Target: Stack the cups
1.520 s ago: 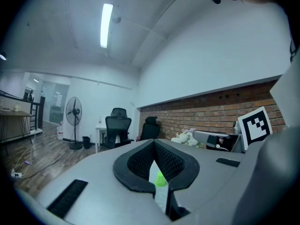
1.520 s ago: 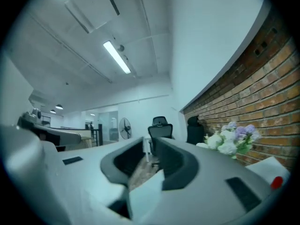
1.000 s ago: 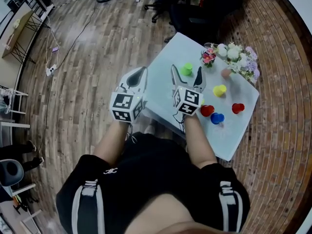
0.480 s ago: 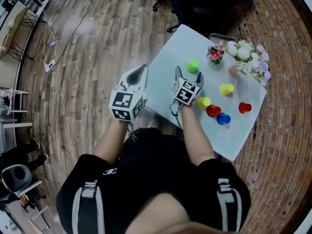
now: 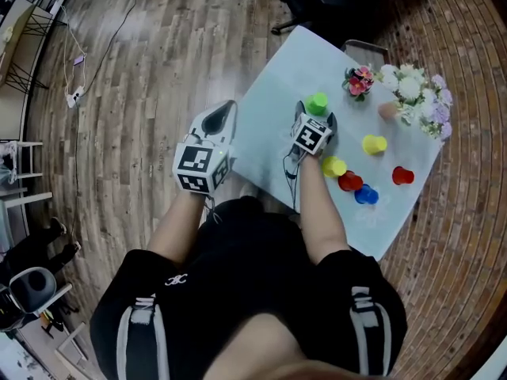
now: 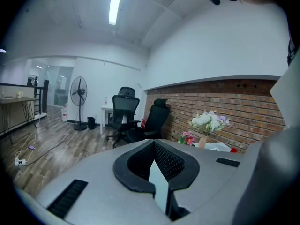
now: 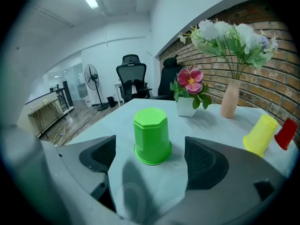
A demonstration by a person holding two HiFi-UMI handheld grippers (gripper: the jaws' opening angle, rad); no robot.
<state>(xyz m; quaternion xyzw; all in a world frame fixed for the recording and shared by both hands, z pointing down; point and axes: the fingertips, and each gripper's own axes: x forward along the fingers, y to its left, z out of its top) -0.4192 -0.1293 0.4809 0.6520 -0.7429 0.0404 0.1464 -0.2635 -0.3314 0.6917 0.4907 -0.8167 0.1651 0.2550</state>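
Now the right gripper (image 5: 316,117), fingers (image 7: 204,161) spread, has dropped to the green cup (image 7: 151,135); left gripper's (image 5: 220,119) closed.

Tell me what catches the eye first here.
A bright green cup stands upside down on the pale table, framed by the open right gripper. To its right in the head view, more coloured cups sit scattered, with a bunch of flowers beyond.

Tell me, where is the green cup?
In the right gripper view the green cup stands upside down on the table, just ahead of the open right gripper, untouched, with the pink-flower pot behind it.
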